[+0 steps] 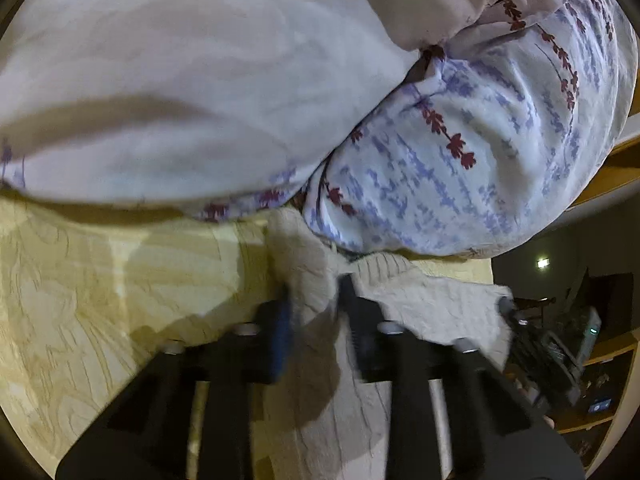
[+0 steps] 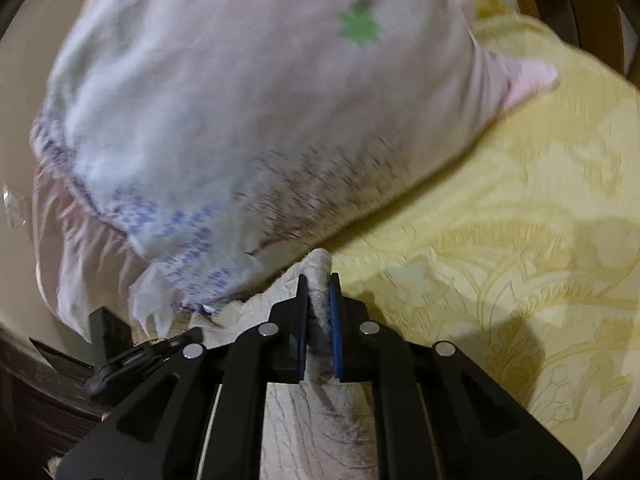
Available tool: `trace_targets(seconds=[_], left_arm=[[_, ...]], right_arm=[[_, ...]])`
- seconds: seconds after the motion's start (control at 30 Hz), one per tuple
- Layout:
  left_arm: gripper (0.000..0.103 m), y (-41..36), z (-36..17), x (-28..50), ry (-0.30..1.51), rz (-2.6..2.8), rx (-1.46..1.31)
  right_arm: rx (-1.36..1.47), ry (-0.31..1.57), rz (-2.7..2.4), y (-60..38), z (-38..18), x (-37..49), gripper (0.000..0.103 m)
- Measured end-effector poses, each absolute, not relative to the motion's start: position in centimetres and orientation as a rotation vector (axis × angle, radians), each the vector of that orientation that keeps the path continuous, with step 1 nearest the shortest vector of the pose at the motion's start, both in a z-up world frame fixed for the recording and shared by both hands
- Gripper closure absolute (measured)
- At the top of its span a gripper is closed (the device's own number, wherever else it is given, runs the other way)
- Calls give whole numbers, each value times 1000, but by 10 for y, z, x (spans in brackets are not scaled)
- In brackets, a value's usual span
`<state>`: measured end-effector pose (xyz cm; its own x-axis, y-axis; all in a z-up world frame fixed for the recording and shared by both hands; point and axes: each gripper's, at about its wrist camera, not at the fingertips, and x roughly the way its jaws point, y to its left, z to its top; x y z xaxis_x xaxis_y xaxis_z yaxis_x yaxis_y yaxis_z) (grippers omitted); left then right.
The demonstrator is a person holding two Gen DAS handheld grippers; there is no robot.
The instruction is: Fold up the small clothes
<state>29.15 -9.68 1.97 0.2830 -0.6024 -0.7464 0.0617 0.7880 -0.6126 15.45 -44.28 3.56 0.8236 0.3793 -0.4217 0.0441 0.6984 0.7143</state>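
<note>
A cream textured knit garment (image 1: 420, 300) is held by both grippers above a yellow patterned bedspread (image 1: 100, 280). My left gripper (image 1: 314, 292) is shut on a bunched fold of it. The other gripper's tip shows at the garment's far corner in the left wrist view (image 1: 508, 308). My right gripper (image 2: 319, 284) is shut on a rolled edge of the same cream garment (image 2: 316, 420), which hangs down under the fingers. The frames are blurred.
A pile of pale clothes with blue and red floral print (image 1: 460, 152) lies close ahead on the bedspread (image 2: 500, 240); in the right wrist view it (image 2: 248, 112) fills the upper left. Wooden shelves (image 1: 600, 380) stand at the right, beyond the bed edge.
</note>
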Motion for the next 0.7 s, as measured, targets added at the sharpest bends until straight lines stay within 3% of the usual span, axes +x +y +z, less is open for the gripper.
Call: trace_targets(seconds=[0.13, 0.23, 0.4, 0.5, 0.53, 0.57, 0.6, 0.63, 0.7], left_arm=[[95, -93, 28, 283, 1135, -495, -513], [96, -98, 20, 283, 1143, -478, -501], [96, -110, 14, 288, 1175, -453, -449], [91, -108, 18, 287, 1177, -466, -475], [82, -104, 21, 284, 1173, -476, -491], [62, -99, 25, 279, 1172, -502, -514], [47, -95, 29, 273, 1170, -521, -531], [23, -89, 35, 264, 1157, -533, -547], [19, -82, 41, 247, 1132, -562, -563]], right_arm=[[760, 513, 173, -443, 38, 139, 94], [761, 676, 39, -448, 4, 153, 95], [731, 766, 12, -441, -7, 170, 93], [720, 764, 26, -438, 6, 170, 75], [734, 751, 43, -438, 10, 166, 62], [757, 741, 64, -442, 13, 159, 47], [774, 738, 86, -448, 12, 149, 41], [794, 738, 114, -451, 12, 144, 35], [848, 757, 173, -457, 6, 133, 31]])
